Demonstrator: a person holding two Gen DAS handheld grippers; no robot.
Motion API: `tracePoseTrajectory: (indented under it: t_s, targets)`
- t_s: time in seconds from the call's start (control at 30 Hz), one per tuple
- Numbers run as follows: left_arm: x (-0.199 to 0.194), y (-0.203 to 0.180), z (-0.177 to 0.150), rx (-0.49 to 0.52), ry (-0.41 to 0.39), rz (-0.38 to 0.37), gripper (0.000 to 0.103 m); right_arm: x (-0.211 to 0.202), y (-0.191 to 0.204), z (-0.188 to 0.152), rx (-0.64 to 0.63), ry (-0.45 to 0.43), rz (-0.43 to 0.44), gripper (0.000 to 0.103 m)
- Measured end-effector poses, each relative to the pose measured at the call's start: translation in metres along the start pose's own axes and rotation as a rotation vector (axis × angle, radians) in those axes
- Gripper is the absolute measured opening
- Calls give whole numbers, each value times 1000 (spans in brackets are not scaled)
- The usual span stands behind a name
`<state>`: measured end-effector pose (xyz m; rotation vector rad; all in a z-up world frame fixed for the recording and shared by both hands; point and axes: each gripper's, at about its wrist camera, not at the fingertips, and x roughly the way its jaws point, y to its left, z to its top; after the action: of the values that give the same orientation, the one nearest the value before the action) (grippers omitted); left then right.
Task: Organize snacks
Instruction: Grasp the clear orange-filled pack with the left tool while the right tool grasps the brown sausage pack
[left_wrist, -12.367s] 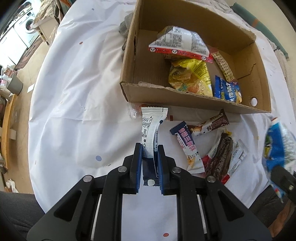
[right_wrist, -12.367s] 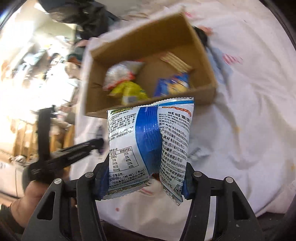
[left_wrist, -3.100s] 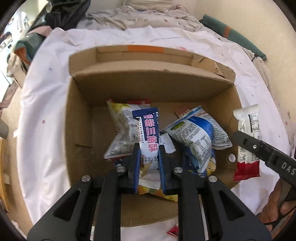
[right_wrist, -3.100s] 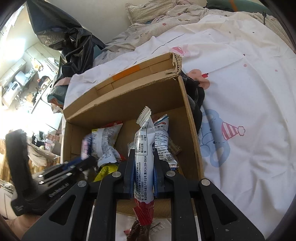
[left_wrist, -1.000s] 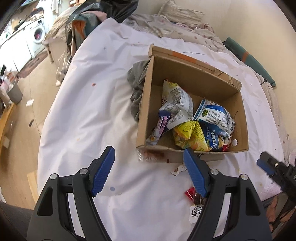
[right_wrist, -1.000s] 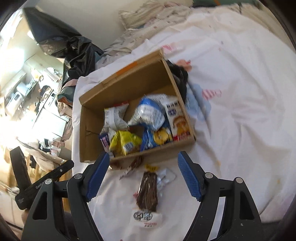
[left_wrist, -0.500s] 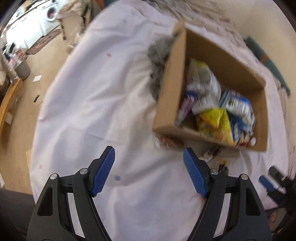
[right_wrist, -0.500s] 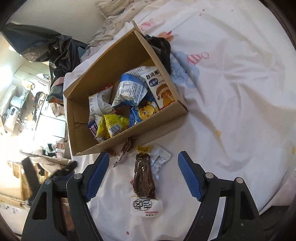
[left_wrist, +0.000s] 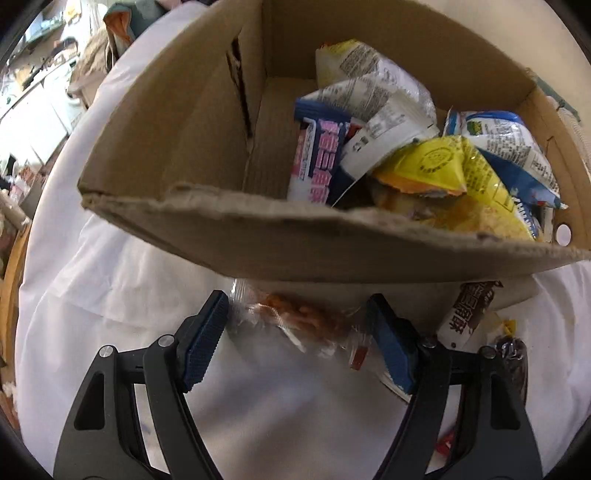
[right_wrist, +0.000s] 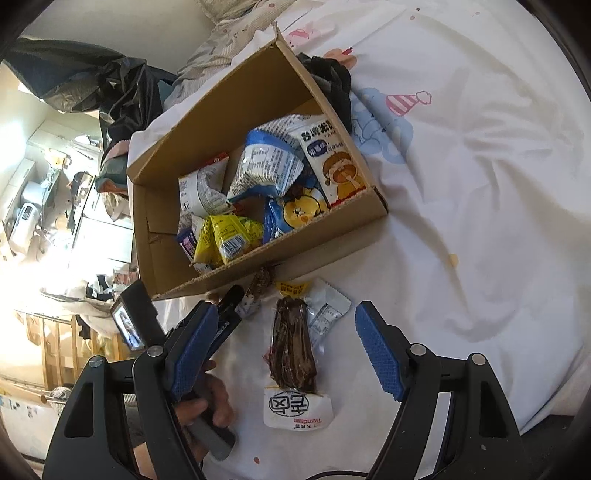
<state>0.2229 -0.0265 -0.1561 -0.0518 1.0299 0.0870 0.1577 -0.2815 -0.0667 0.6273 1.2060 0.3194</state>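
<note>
A: Where do the snacks lie?
B: Most sit in the cardboard box on the white bed sheet; a clear orange packet lies just before its front wall, between the spread jaws of the left gripper.
A: And the right gripper?
B: Jaws wide, gripping nothing, over a dark snack bar on the sheet.
</note>
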Motion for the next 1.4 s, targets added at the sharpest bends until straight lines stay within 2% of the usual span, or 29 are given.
tracePoseTrajectory:
  t_s: [0.07, 0.27, 0.3, 0.33, 0.5, 0.6, 0.7, 0.8, 0.93, 1.1, 1.23, 1.3, 1.37, 1.4]
  targets:
    - [1, -2, 0, 10, 2, 0, 74, 2, 1, 0, -8, 7, -4, 79]
    - [-4, 5, -4, -26, -1, -47, 50, 6, 11, 1, -44, 8, -12, 79]
    - [-5, 8, -6, -28, 0, -55, 39, 7, 13, 0, -53, 9, -16, 79]
    - [-6, 9, -7, -29, 4, -66, 9, 7, 14, 0, -59, 11, -19, 79]
    - [-19, 14, -11, -59, 25, -131, 8, 5, 15, 1, -60, 8, -12, 79]
    - [-30, 15, -17, -46, 22, -144, 8, 4, 16, 1, -56, 3, -1, 79]
    - [-49, 12, -21, -12, 6, -148, 8, 0, 15, 1, -50, 0, 11, 79]
    - [-64, 13, -28, -26, 13, -160, 8, -2, 15, 2, -45, -3, 21, 79]
    - [-90, 14, -32, -18, 35, -133, 8, -3, 13, 4, -34, 3, 33, 79]
    - [-117, 24, -19, 25, 81, -129, 8, 26, 13, -6, -38, 122, -10, 79]
    - [-132, 29, -18, 29, 74, -92, 8, 67, 27, -28, -126, 234, -131, 80]
    - [-136, 32, -16, 17, 58, -75, 8, 88, 34, -39, -163, 298, -158, 85]
    - [-138, 33, -15, -4, 43, -76, 8, 102, 41, -49, -189, 307, -186, 93]
    - [-136, 36, -16, -36, 59, -91, 8, 106, 44, -52, -207, 302, -204, 97]
